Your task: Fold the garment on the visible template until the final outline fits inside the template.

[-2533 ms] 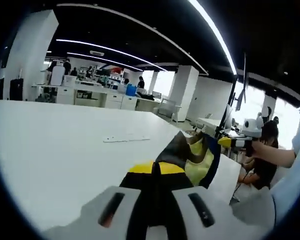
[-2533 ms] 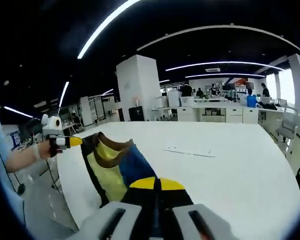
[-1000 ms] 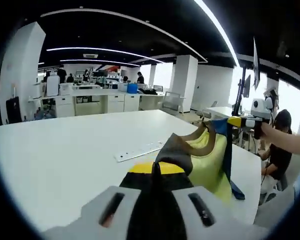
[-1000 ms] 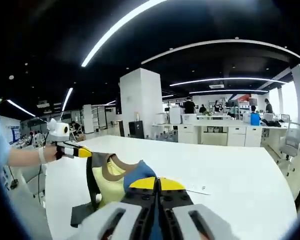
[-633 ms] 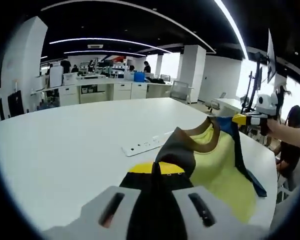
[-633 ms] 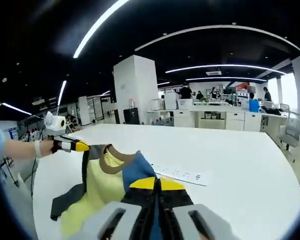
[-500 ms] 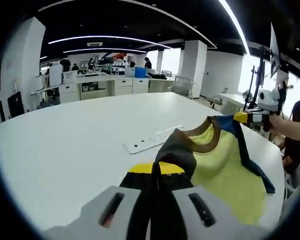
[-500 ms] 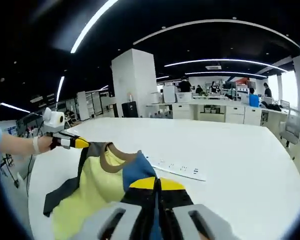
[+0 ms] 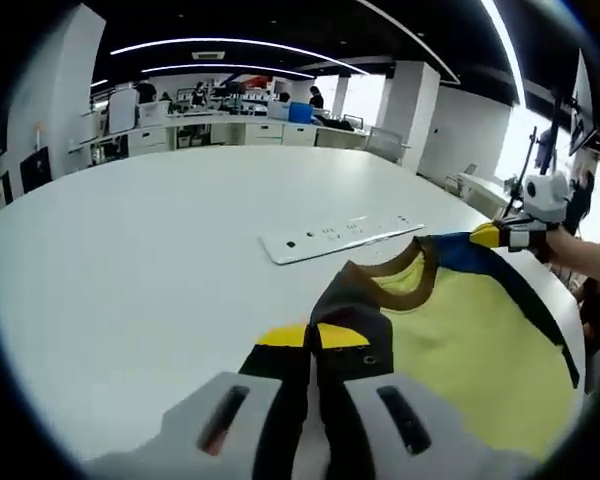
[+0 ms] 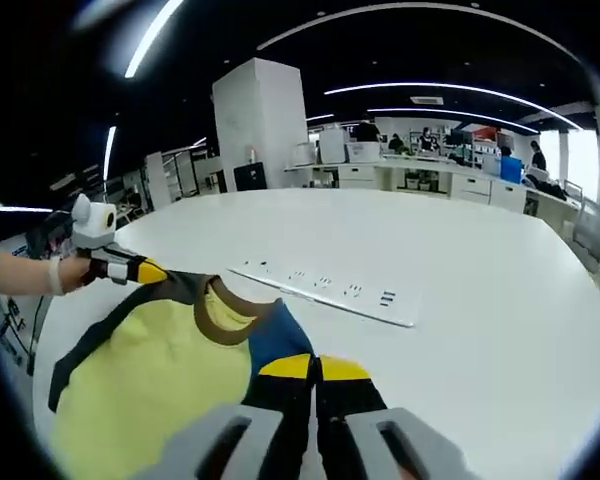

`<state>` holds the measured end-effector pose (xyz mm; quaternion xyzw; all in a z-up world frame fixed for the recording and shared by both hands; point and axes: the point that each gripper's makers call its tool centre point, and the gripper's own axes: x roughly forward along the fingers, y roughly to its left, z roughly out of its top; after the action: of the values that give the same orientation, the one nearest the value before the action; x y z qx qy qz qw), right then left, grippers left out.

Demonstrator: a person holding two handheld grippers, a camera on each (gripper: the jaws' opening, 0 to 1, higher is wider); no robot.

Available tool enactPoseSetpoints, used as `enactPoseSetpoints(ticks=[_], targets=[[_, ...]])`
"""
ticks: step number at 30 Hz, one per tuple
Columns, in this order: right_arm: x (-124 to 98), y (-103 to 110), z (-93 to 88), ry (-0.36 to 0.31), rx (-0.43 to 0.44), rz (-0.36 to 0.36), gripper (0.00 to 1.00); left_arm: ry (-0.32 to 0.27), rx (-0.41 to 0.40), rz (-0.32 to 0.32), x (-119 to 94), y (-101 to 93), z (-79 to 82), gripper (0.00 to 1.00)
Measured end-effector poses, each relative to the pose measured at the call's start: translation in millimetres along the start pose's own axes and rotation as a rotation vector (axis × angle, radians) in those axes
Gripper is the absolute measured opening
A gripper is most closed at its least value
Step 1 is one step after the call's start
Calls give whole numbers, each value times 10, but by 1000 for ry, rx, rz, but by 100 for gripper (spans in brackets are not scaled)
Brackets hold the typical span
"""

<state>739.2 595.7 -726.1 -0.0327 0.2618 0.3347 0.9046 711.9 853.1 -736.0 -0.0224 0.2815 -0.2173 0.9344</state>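
Holding the yellow T-shirt (image 9: 460, 340) by its shoulders, left gripper (image 9: 313, 340) and right gripper (image 10: 314, 372) clamp fabric above the white table (image 9: 130, 260); lowering evenly, collar taut, should prevent wrinkles beside the power strip (image 9: 340, 238).

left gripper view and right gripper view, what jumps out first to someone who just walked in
The yellow garment with its brown collar and dark and blue shoulders stands out, spread over the near part of the big white table. Each shoulder is pinched by a yellow-tipped gripper: the left gripper shut on the dark one, the right gripper on the blue one. Just beyond the collar lies a white strip.
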Motion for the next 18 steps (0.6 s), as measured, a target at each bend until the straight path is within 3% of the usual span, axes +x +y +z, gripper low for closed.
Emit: enactPoseSetpoints(ticks=[6, 18], targets=[[62, -52, -150, 36, 10, -10, 0, 38, -6, -2, 58, 58, -136, 0], [118, -109, -309, 85, 1, -13, 0, 52, -28, -1, 99, 102, -209, 0]])
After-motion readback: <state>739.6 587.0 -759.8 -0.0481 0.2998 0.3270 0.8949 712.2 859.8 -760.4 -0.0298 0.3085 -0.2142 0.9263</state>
